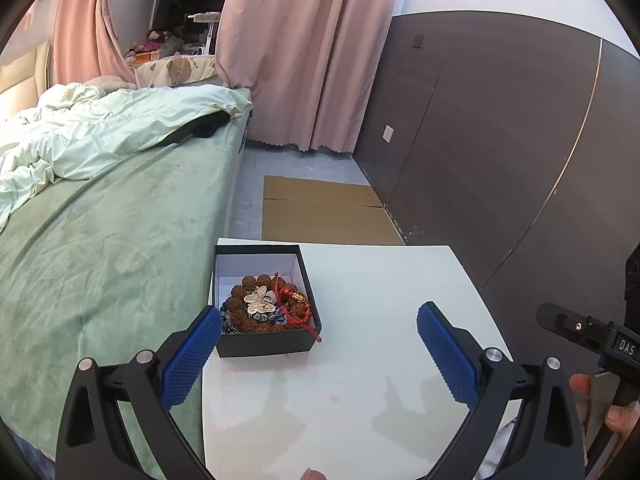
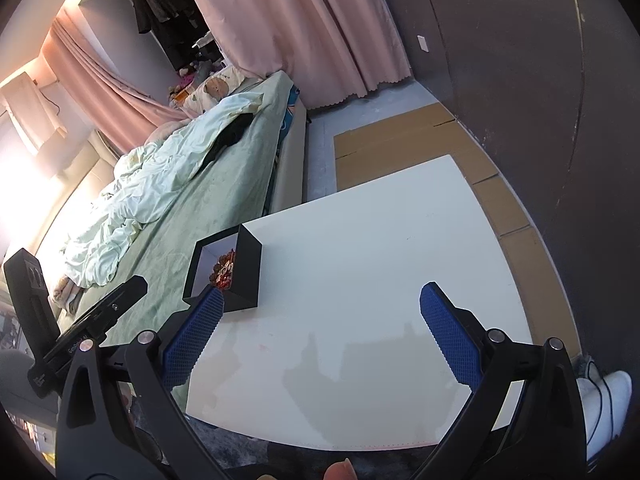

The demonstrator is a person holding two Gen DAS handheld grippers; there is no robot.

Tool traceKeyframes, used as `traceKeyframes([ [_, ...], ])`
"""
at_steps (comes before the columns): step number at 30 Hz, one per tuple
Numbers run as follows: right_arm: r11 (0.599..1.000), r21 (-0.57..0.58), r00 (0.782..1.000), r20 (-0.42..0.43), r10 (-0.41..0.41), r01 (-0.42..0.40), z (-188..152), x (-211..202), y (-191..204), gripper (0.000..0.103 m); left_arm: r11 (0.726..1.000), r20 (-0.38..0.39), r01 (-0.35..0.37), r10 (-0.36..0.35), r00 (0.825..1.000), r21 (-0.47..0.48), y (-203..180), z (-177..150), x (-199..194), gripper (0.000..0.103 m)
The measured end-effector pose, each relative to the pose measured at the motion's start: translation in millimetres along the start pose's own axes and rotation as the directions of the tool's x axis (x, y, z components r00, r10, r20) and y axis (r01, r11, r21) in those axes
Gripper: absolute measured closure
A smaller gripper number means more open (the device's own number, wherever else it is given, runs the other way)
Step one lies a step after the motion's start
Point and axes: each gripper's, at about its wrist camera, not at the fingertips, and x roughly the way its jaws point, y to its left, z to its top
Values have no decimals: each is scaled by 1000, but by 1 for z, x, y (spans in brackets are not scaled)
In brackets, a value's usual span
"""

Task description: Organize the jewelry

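A black open box (image 1: pixel 264 344) with a white inside stands at the far left corner of the white table (image 1: pixel 360 380). It holds a heap of jewelry (image 1: pixel 268 304): brown bead bracelets, a red cord bracelet, a pale butterfly piece. My left gripper (image 1: pixel 320 322) is open and empty, just short of the box, its left finger by the box's near left corner. In the right wrist view the box (image 2: pixel 248 276) is at the left of the table (image 2: pixel 360 280). My right gripper (image 2: pixel 320 304) is open and empty above the table, to the right of the box.
A bed with a green cover (image 1: pixel 100 240) runs along the table's left edge. Flattened cardboard (image 1: pixel 324 208) lies on the floor beyond the table. A dark wall panel (image 1: pixel 500 140) is to the right. Pink curtains (image 1: pixel 300 48) hang behind.
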Motion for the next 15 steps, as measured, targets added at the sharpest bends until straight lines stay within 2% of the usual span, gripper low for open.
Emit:
traceKeyframes([
  [15, 999, -28, 1000, -17, 26, -26, -4, 2, 8, 5, 998, 9, -36, 35, 999, 47, -9, -4, -1, 8],
])
